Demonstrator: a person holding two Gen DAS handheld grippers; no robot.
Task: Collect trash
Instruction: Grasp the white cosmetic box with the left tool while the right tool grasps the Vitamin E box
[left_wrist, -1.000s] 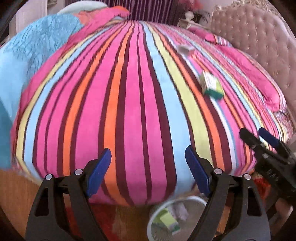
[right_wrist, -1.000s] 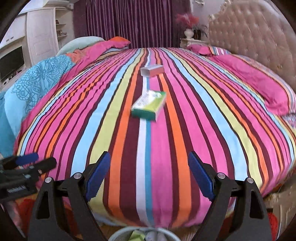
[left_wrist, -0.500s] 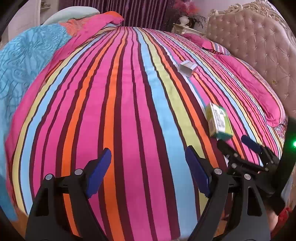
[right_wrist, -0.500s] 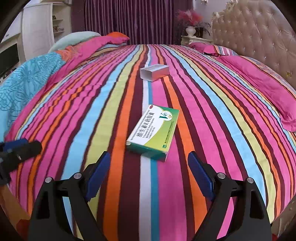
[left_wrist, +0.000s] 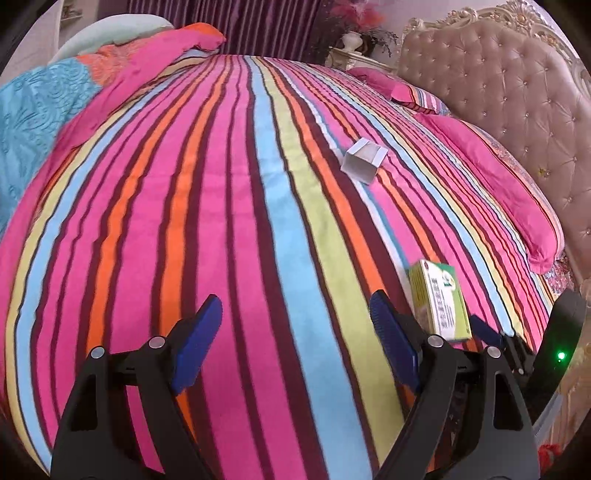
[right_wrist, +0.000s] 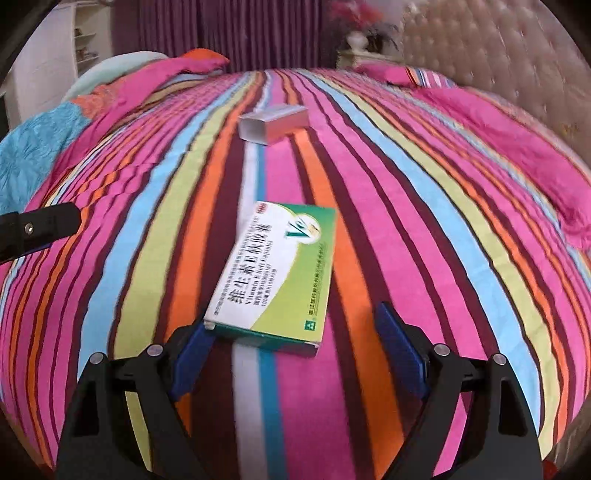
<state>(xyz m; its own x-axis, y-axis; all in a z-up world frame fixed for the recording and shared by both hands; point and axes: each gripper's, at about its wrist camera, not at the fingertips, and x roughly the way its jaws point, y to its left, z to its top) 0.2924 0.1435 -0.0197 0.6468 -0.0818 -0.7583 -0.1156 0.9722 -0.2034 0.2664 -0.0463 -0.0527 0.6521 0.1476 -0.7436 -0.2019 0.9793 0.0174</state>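
A bed spread with a multicoloured striped cotton sheet (right_wrist: 424, 229) fills both views. In the right wrist view the right gripper (right_wrist: 295, 350) hangs over it, jaws spread and pinching nothing; the green and white cardboard medicine box (right_wrist: 277, 273) lies flat on the sheet just ahead, its near left corner beside the left blue pad. Farther up the stripes lies a small open-ended silver-white carton (right_wrist: 273, 123). The left gripper (left_wrist: 295, 339), jaws likewise spread and empty, hovers over bare sheet. Only the left wrist view shows the beige button-tufted headboard (left_wrist: 517, 110) sharply; only the right shows white shelving (right_wrist: 70, 51). Beyond hang purple curtains (left_wrist: 240, 22), with a vase of flowers (left_wrist: 354, 33) beside them
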